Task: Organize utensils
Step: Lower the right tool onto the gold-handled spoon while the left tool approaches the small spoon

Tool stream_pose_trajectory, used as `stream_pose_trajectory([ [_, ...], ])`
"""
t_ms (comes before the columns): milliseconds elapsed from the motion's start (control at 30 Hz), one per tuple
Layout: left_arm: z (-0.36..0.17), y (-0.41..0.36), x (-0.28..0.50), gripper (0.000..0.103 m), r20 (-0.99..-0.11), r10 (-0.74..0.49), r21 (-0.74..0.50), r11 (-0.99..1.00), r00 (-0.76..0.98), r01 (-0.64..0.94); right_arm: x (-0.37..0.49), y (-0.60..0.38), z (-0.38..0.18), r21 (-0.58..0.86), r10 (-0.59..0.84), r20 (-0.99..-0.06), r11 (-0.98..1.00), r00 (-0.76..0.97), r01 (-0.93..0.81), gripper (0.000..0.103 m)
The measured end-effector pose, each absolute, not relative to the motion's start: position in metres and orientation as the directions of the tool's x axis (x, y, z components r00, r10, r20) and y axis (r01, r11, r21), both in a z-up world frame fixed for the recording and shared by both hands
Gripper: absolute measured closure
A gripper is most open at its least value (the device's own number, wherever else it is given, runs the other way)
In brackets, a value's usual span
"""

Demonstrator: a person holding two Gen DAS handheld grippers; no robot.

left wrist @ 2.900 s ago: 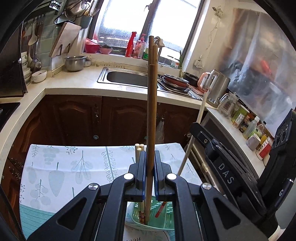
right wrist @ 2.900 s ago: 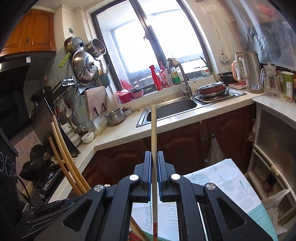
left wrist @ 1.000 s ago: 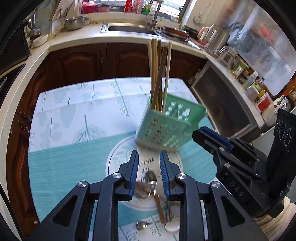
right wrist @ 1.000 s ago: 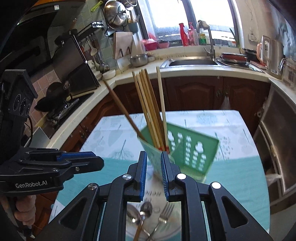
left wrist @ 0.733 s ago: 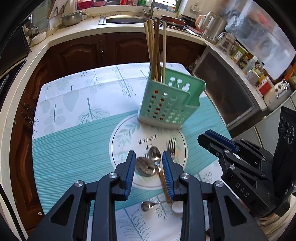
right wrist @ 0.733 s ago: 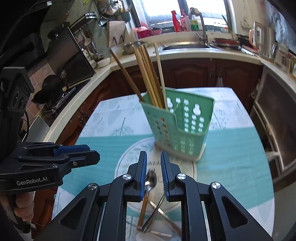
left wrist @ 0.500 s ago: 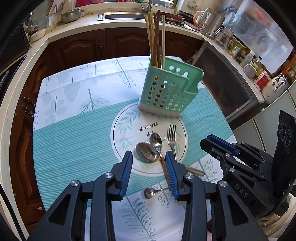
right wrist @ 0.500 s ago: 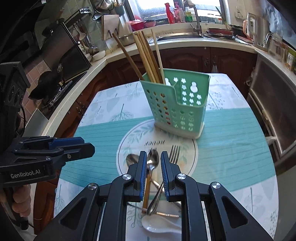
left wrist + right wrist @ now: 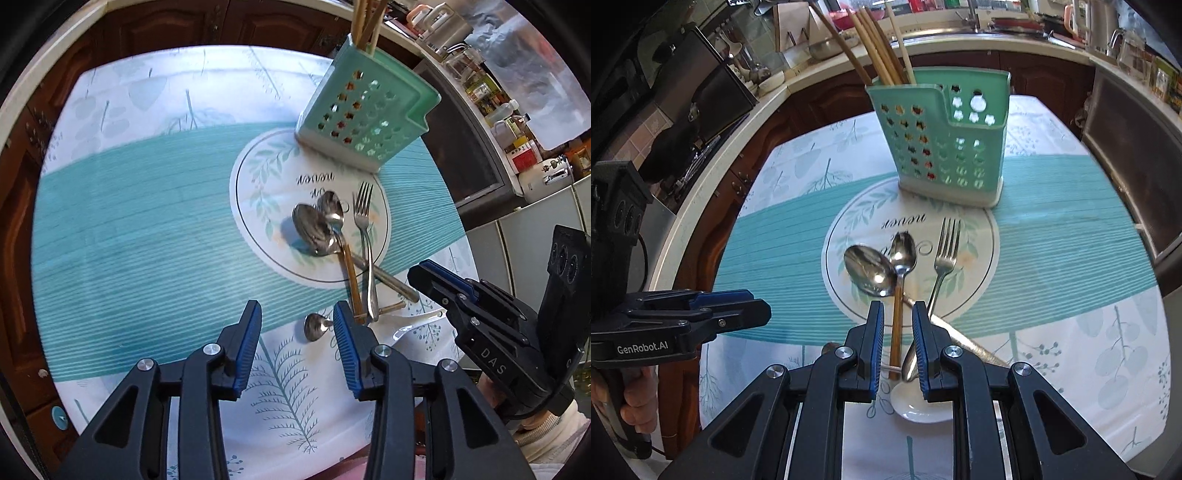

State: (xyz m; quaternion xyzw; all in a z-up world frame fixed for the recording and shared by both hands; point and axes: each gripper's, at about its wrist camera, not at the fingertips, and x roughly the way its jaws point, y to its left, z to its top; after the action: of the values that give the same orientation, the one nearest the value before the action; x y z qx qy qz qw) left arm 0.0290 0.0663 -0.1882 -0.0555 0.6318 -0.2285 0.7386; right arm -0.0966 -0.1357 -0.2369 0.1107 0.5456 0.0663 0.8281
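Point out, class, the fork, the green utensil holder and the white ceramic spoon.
fork [image 9: 945, 263]: right wrist view, neck below the tines.
green utensil holder [image 9: 934, 147]: right wrist view, perforated front wall.
white ceramic spoon [image 9: 916, 408]: right wrist view, bowl.

- My left gripper is tilted steeply downward, its jaws apart with nothing between them.
- My right gripper also tilts steeply down, jaws only narrowly parted, pads pressing nothing.
- A hand grips the left handle.

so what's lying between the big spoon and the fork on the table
The gold-handled spoon lies between the big spoon and the fork, its bowl touching the big spoon's; the right wrist view shows it best.
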Motion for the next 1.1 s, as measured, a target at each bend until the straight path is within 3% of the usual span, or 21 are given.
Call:
stream_pose_trajectory([
  [467,-0.233,0.056,0.061,0.065,-0.877,-0.480,-0.467,0.865,0.028,0.185,-0.039,-0.123,-0.297,0.301,0.289,-0.921,0.954,0.261,0.009,0.087],
  [900,-0.254,0.044,0.090,0.065,-0.847,-0.531,-0.525,0.841,0.015,0.130,-0.006,-0.110,-0.328,0.200,0.210,-0.955,0.978,0.209,-0.067,0.088],
  [967,-0.257,0.041,0.092,0.065,-0.842,-0.539,-0.534,0.836,0.012,0.128,-0.004,-0.109,-0.329,0.211,0.225,-0.952,0.974,0.208,-0.086,0.095],
  [1100,-0.264,0.039,0.095,0.065,-0.836,-0.548,-0.543,0.831,0.011,0.122,-0.004,-0.110,-0.329,0.233,0.251,-0.944,0.967,0.215,-0.103,0.096],
])
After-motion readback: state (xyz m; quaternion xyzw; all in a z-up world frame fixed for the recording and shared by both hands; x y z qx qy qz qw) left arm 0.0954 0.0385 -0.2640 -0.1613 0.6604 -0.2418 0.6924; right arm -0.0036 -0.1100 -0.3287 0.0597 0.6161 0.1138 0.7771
